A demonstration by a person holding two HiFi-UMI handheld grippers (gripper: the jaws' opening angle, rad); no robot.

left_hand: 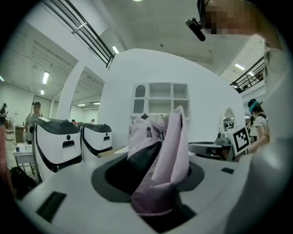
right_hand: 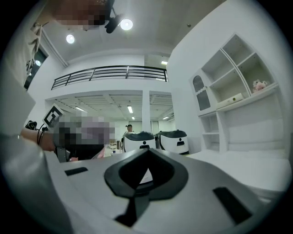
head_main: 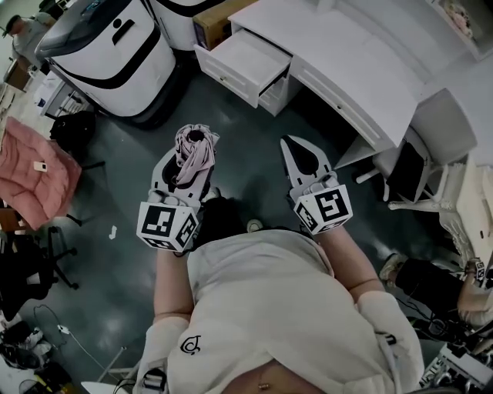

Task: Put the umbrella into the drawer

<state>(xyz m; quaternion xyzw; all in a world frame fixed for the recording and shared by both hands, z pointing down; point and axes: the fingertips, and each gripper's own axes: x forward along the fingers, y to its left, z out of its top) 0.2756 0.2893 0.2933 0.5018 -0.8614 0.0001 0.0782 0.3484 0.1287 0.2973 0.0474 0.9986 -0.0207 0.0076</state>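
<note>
A folded pink umbrella (head_main: 196, 151) sticks out forward from my left gripper (head_main: 191, 163), whose jaws are shut on it; it is held above the dark floor. In the left gripper view the umbrella's (left_hand: 161, 155) crumpled fabric fills the gap between the jaws and hides the fingertips. My right gripper (head_main: 297, 148) hangs beside it to the right, shut, its tips meeting with nothing in them (right_hand: 145, 157). The white drawer (head_main: 245, 63) stands pulled open ahead, at the left end of the white desk (head_main: 362, 65), and looks empty inside.
Two large white-and-black machines (head_main: 115, 54) stand left of the drawer, a cardboard box (head_main: 219, 23) behind it. A pink cloth (head_main: 35, 173) lies over a chair at far left. A white chair (head_main: 420, 173) sits at the desk's right. Cables lie on the floor at lower left.
</note>
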